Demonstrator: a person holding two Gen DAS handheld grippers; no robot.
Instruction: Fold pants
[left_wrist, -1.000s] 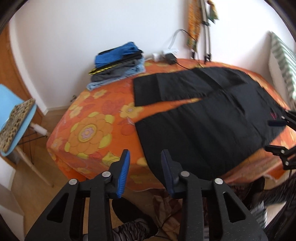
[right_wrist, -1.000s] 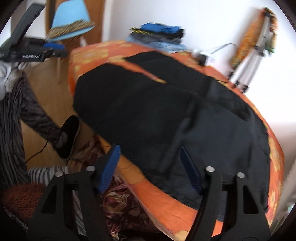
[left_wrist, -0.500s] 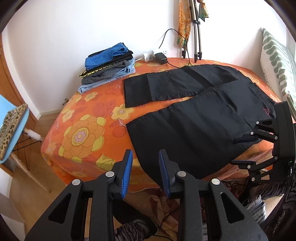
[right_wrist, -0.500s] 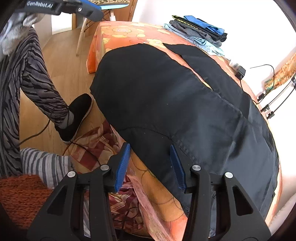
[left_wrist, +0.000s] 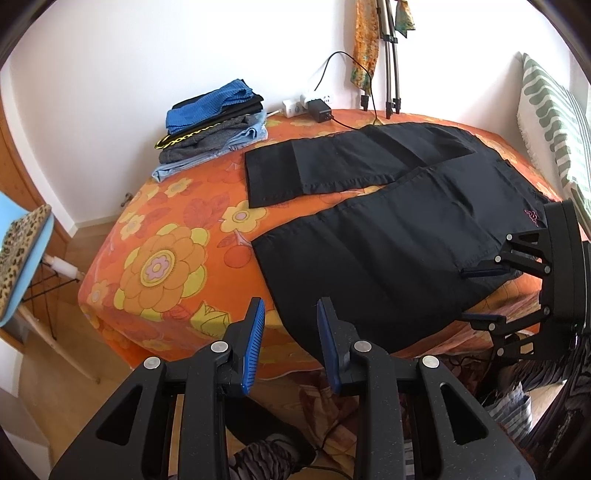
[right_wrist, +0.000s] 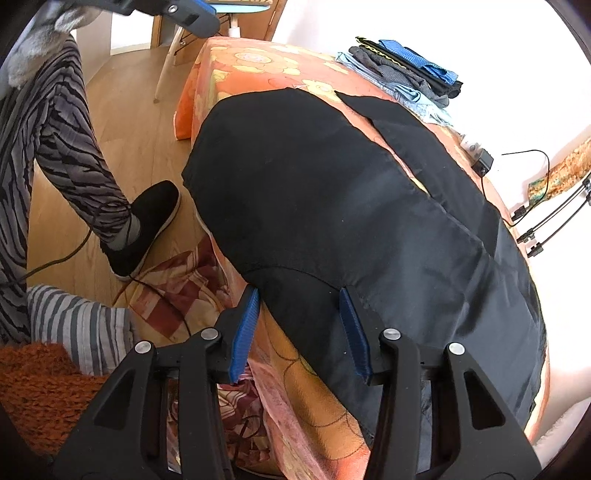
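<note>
Flat across orange floral bedspread (left_wrist: 155, 266), matte black pants (left_wrist: 388, 236); left claw (left_wrist: 290, 332) and right claw (right_wrist: 299, 325) agape, empty.

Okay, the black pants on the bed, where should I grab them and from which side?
Grip the pants at the near edge that drapes over the bed's side, coming from the floor side. That edge hangs free there, so fingers can close on it. The right gripper is already open at it.
</note>
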